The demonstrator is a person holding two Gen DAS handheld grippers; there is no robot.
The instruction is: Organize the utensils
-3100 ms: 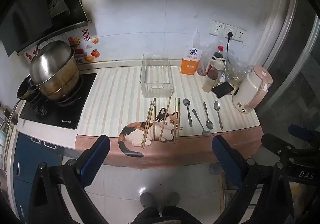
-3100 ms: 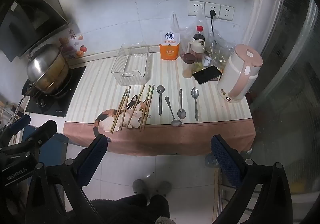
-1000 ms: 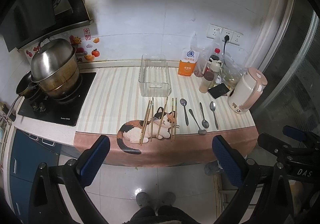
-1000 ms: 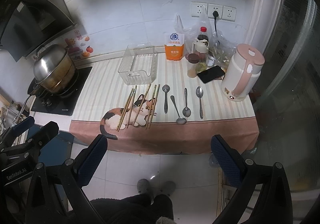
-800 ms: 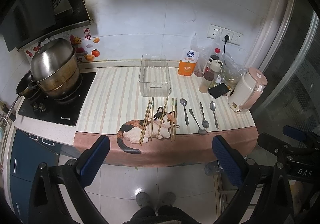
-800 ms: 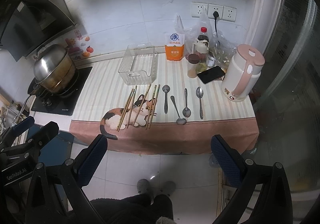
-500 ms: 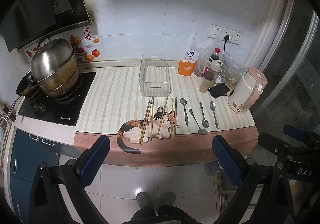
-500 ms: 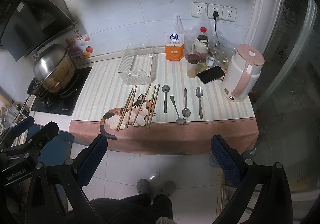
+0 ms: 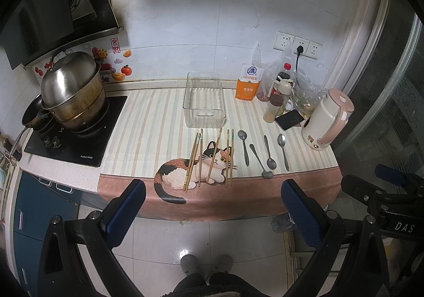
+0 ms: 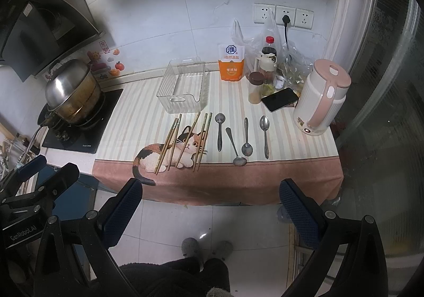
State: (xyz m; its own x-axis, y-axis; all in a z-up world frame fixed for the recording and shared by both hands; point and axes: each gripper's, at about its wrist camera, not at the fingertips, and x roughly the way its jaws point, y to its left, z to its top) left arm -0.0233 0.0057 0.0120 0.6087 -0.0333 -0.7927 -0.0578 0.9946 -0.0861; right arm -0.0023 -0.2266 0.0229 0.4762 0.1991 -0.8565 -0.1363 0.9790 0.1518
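Hovering well short of the counter, above pale floor tiles (image 9: 164,244), the left gripper (image 9: 212,207) and the right gripper (image 10: 209,207) both had their blue-padded fingers (image 9: 124,207) spread wide, with nothing between them. A striped mat (image 9: 148,122) printed with a calico cat (image 9: 201,167) covered the counter and hung over its near edge as a pink band. Five wooden chopsticks (image 9: 194,159) lay across the cat, roughly parallel and pointing near to far. Four metal spoons (image 9: 267,151) lay just right of them, apart from one another, two with bowls toward the near side. A clear plastic bin (image 9: 204,103) stood just beyond the chopsticks' far tips, apparently holding nothing. Left of the mat sat a black cooktop (image 9: 79,138) carrying a lidded steel pot (image 9: 71,88), with a dark range hood (image 9: 53,5) above. At far right stood an orange salt pouch (image 9: 249,82) bearing Chinese characters and a blue round logo, bottles and jars (image 9: 278,95), plastic bags (image 9: 275,58), a dark phone (image 9: 290,119) lying flat, and a pink-and-white kettle (image 9: 327,119). White wall tile (image 9: 198,11) carried fruit stickers (image 9: 122,72) and three wall sockets (image 9: 298,44), one with a black plug. The right gripper's frame read "DAS" in the left wrist view; the left's read "GenRobot.AI" in the right wrist view. The cooktop's small brand mark was too small to read.
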